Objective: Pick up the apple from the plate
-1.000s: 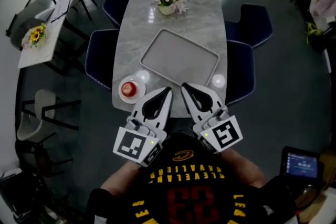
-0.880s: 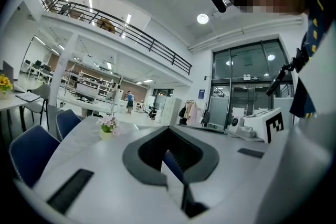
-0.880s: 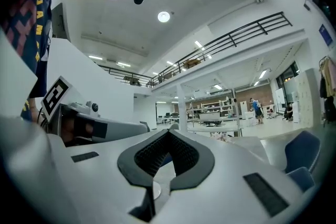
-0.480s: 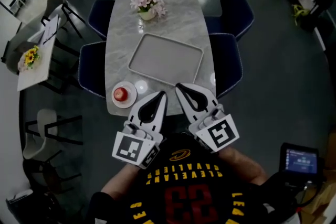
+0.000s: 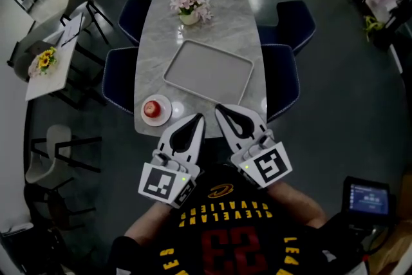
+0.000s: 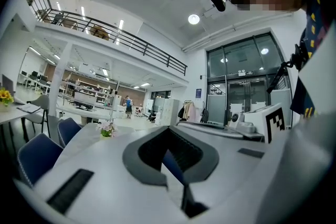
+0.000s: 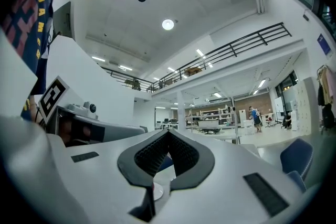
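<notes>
Apple [image 5: 152, 108] sits on a small plate [image 5: 167, 117] at the near-left corner of the tabletop [image 5: 162, 42]. Left tongs [image 5: 197, 118] clenched, empty, at the near edge, right of the plate and apart from it. Tray [image 5: 208, 71] mid-tabletop; flowers [image 5: 189, 4] at the far end. Right tongs [image 5: 220, 109] clenched, empty, beside the left.

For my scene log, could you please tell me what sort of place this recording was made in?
Probably a large open-plan office or lab atrium: a marble-look meeting table with navy chairs, a railed mezzanine overhead, and rows of desks and shelving behind.
</notes>
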